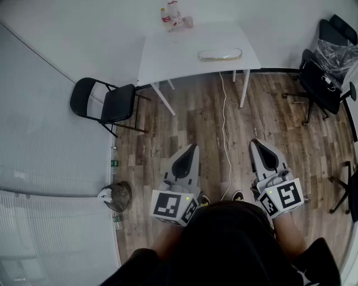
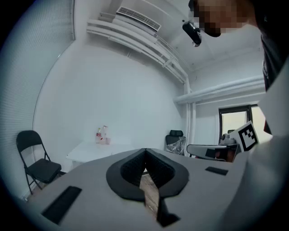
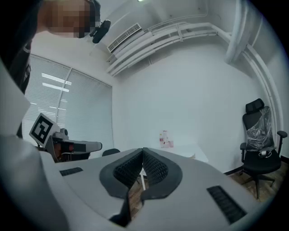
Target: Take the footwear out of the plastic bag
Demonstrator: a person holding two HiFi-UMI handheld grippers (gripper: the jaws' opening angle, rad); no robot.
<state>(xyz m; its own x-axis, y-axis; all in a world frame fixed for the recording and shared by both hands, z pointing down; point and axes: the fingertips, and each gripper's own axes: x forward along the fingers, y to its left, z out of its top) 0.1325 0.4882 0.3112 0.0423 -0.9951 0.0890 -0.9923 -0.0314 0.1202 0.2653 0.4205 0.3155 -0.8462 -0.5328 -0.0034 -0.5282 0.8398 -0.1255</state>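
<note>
A clear plastic bag [image 1: 220,55] with something pale inside lies on the white table [image 1: 184,58] at the far side of the room. The footwear inside cannot be made out. Both grippers are held level in front of the person's body, well short of the table. My left gripper [image 1: 193,147] is shut with nothing between its jaws, and its dark pads meet in the left gripper view [image 2: 144,152]. My right gripper [image 1: 255,142] is shut and empty too, pads together in the right gripper view [image 3: 143,151].
Small bottles [image 1: 173,17] stand at the table's back edge. A black folding chair [image 1: 106,103] sits left of the table, an office chair [image 1: 327,84] covered in plastic at the right. A white cable [image 1: 225,128] runs across the wood floor. A bin with a bag [image 1: 114,195] stands by the left wall.
</note>
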